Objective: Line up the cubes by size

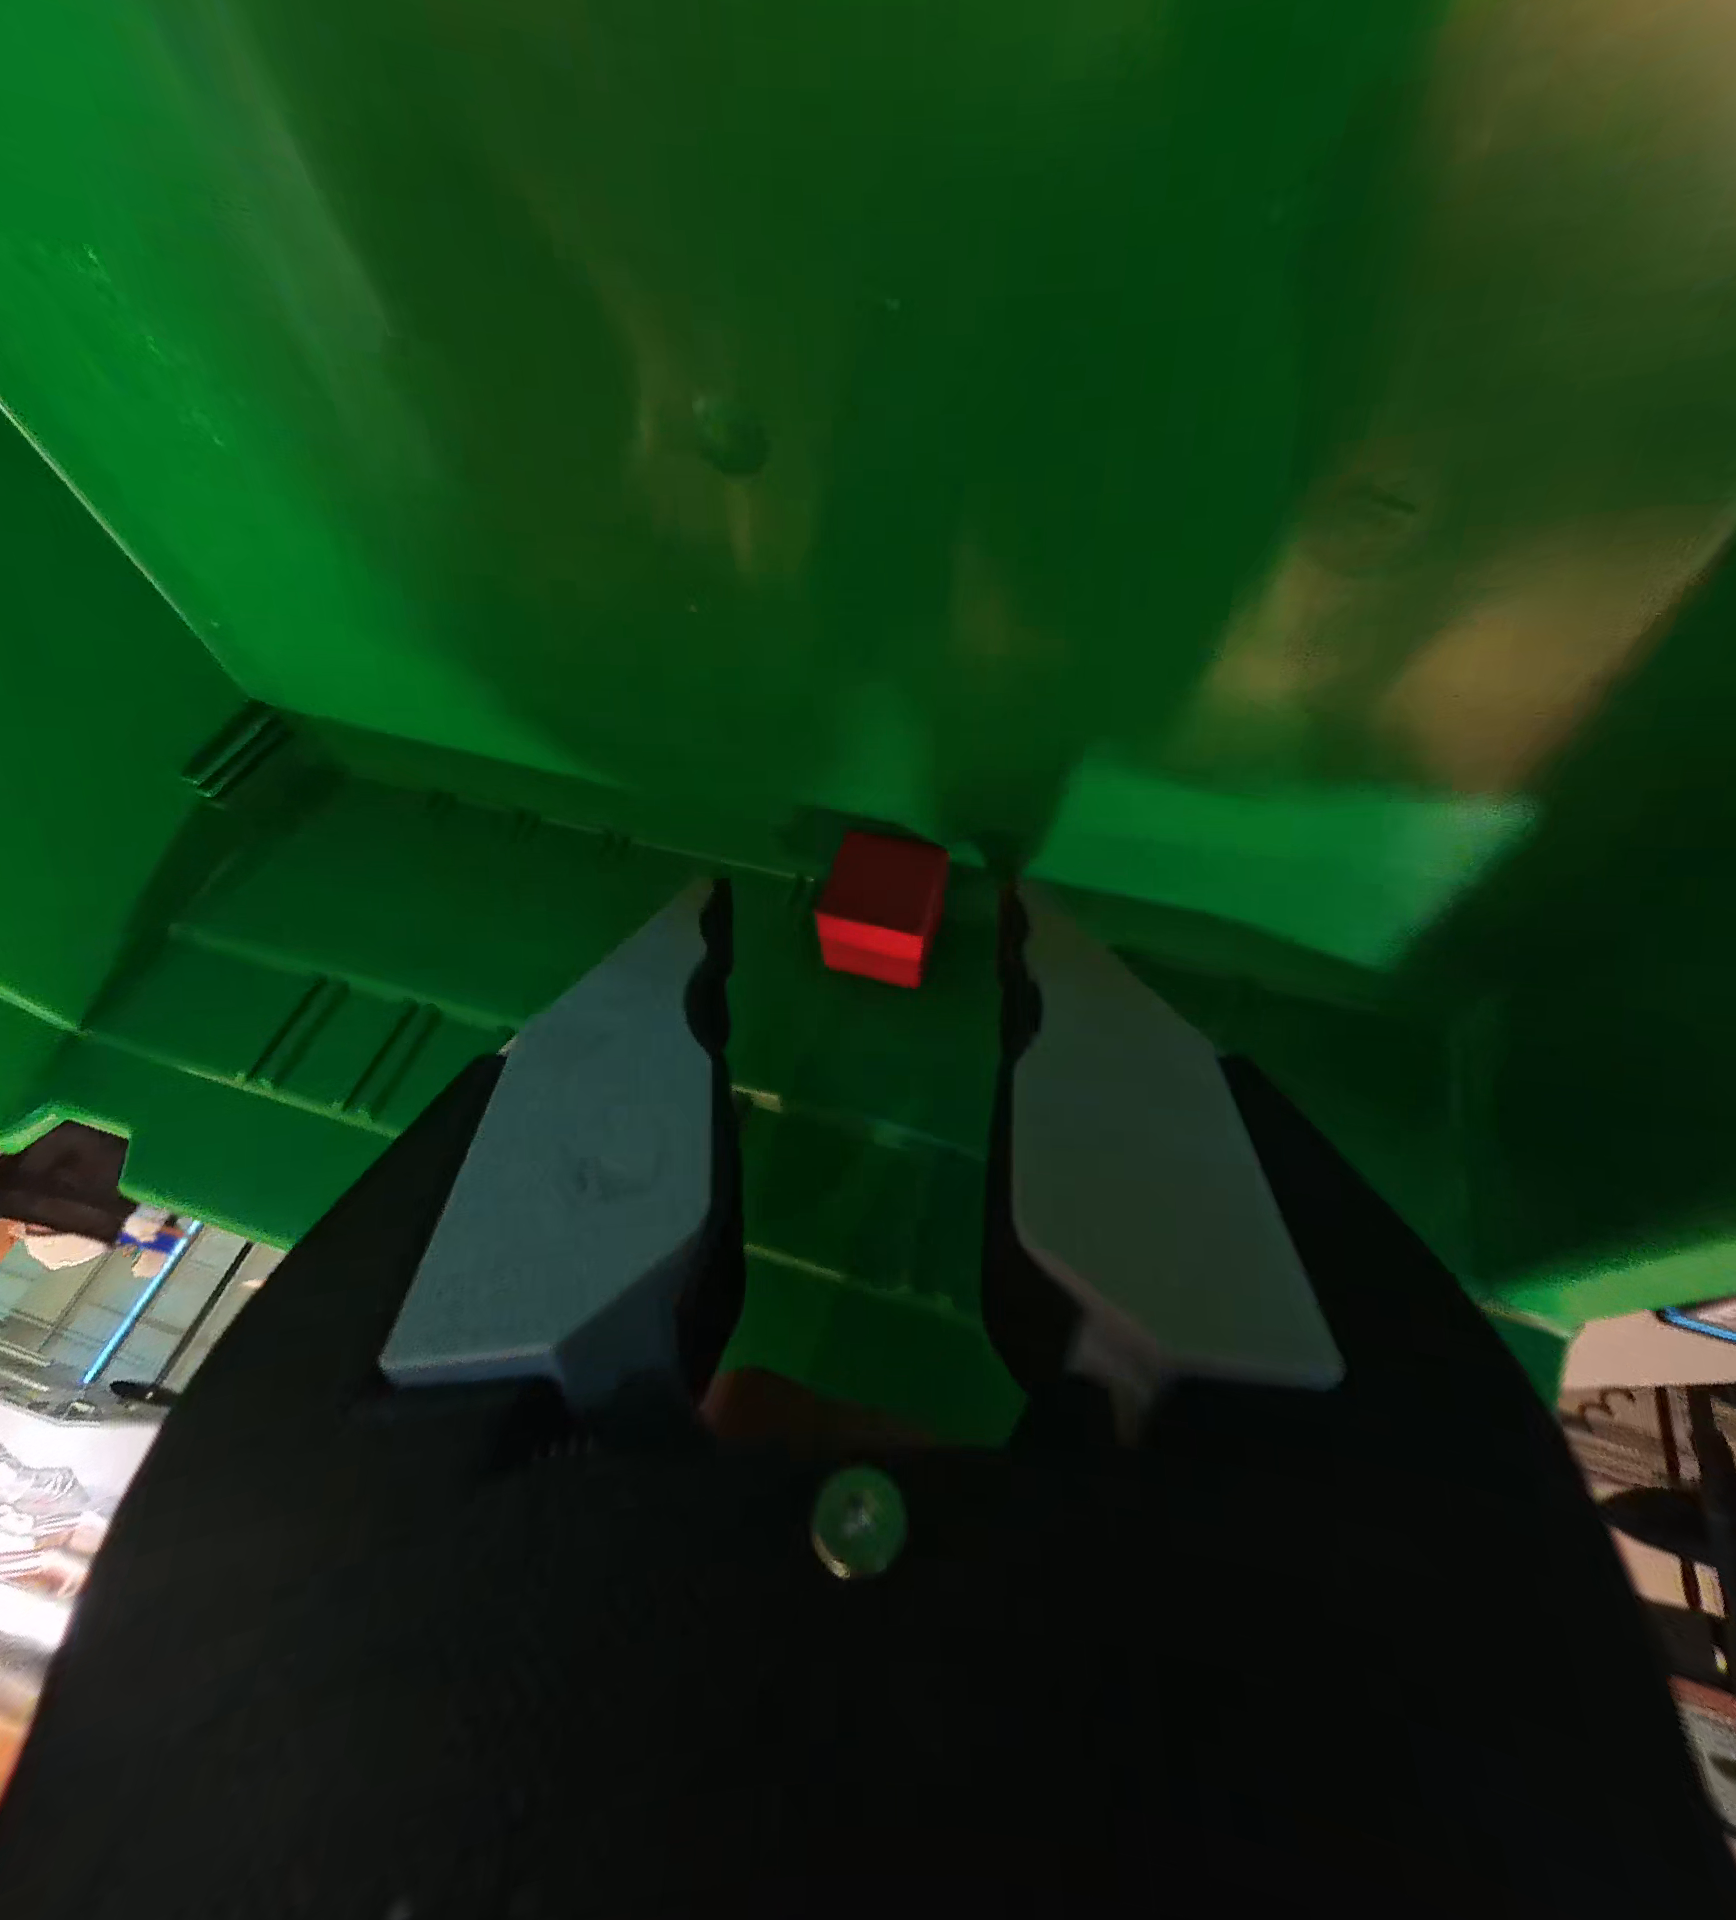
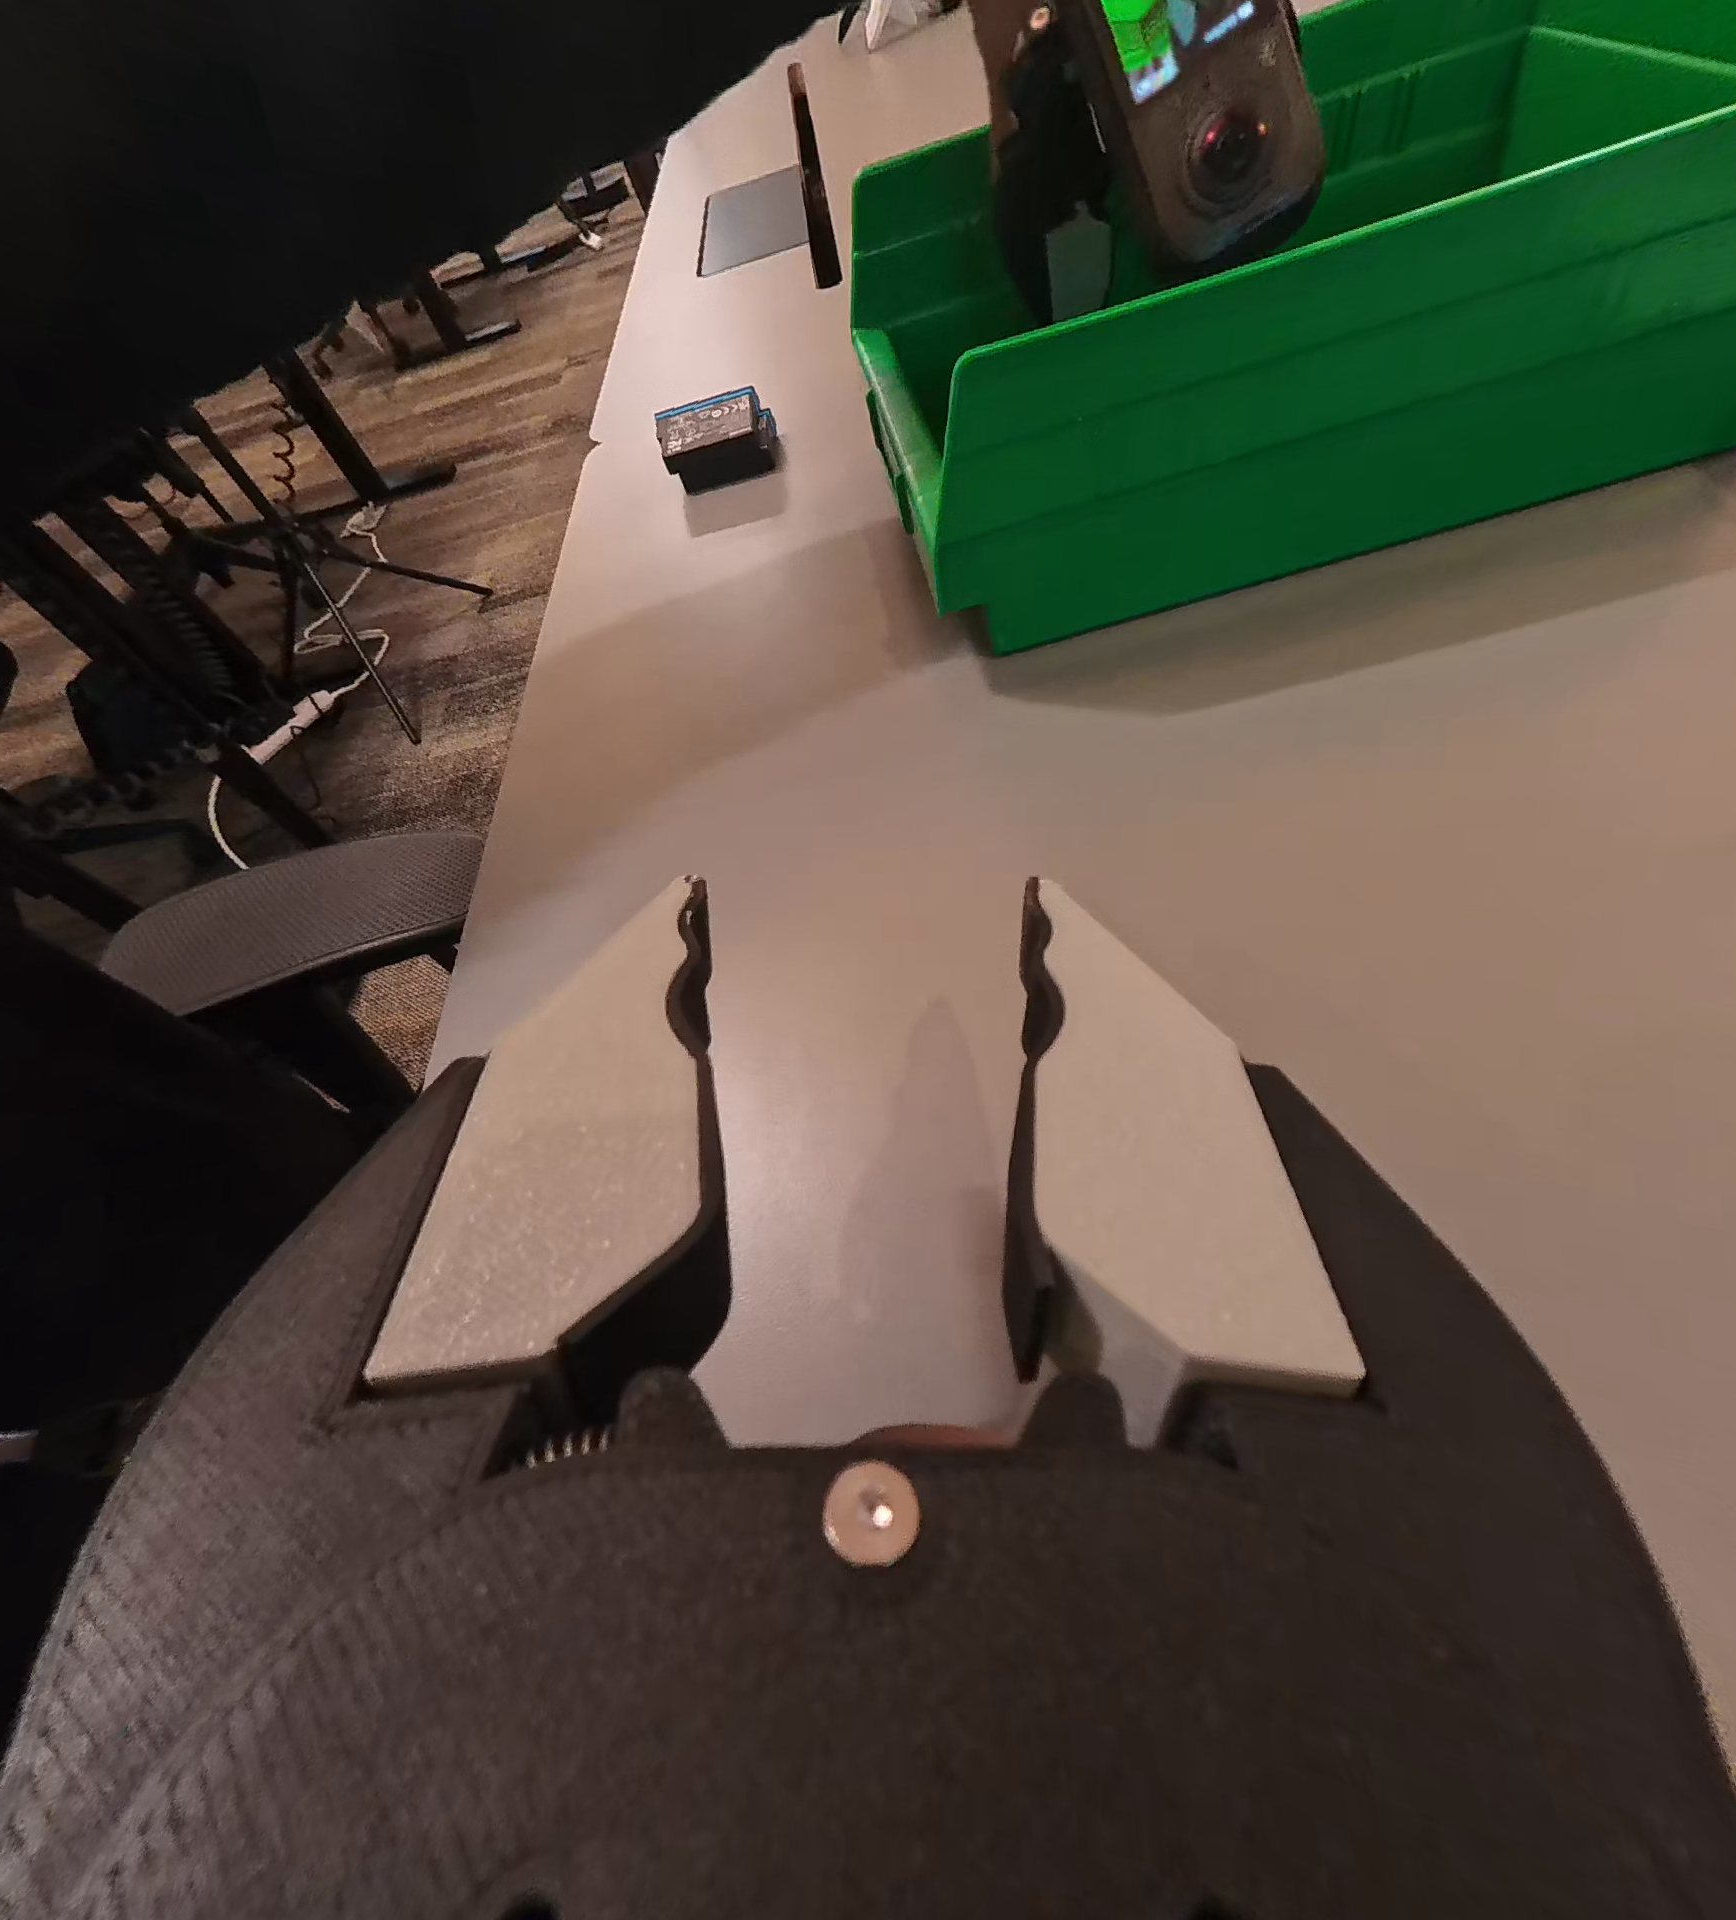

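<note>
Green bin (image 1: 531,436): the left wrist view cuts off its walls at the top and both sides; the right part is smeared by blur.
Left gripper (image 2: 1072,260): in the right wrist view its fingertips are hidden behind the bin wall (image 2: 1363,416).
Bin floor: hidden from the right wrist view.
Small dark block (image 2: 716,445): too small to identify.
</note>
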